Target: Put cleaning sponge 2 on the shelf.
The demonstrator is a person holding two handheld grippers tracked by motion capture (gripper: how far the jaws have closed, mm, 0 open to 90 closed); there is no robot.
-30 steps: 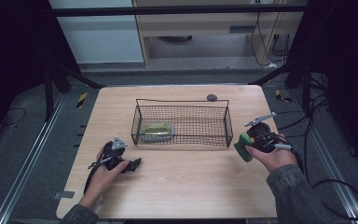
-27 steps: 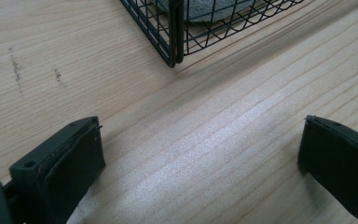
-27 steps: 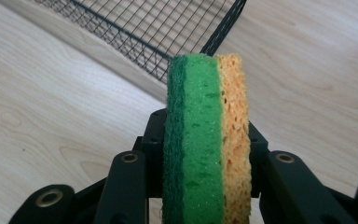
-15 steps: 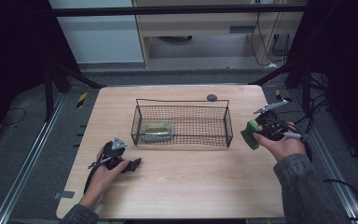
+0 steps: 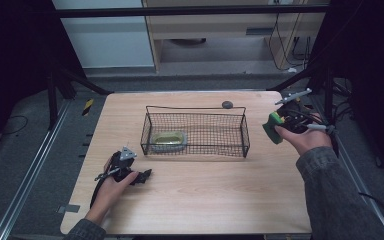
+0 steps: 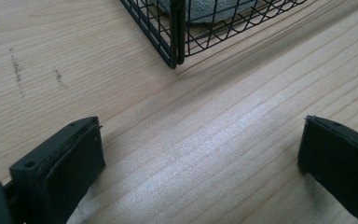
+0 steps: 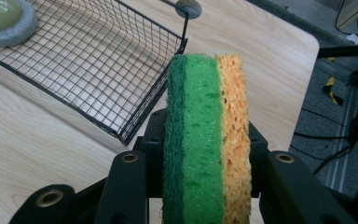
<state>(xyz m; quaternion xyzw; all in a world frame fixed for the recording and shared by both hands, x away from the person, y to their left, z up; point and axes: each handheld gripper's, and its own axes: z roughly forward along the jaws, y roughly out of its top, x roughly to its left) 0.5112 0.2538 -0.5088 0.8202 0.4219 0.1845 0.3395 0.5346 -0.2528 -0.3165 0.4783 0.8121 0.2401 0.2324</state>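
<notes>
A black wire basket [image 5: 195,132] stands mid-table, and a grey-rimmed yellow-green pad [image 5: 168,139] lies in its left end. My right gripper [image 5: 276,127] hovers just off the basket's right end, shut on a green and orange sponge [image 7: 207,140] held on edge between its jaws. My left gripper [image 5: 142,176] rests on the wood in front of the basket's left corner [image 6: 176,46]. Its jaws stand wide apart with bare table between them.
A small dark grey knob-like object [image 5: 227,104] lies on the table behind the basket. The wooden table [image 5: 205,200] has open room in front of the basket. Dark frame posts and cables flank the right edge.
My right gripper has risen with the sponge and shifted back and slightly right, from the table beside the basket's near right corner. The left gripper has stayed put.
</notes>
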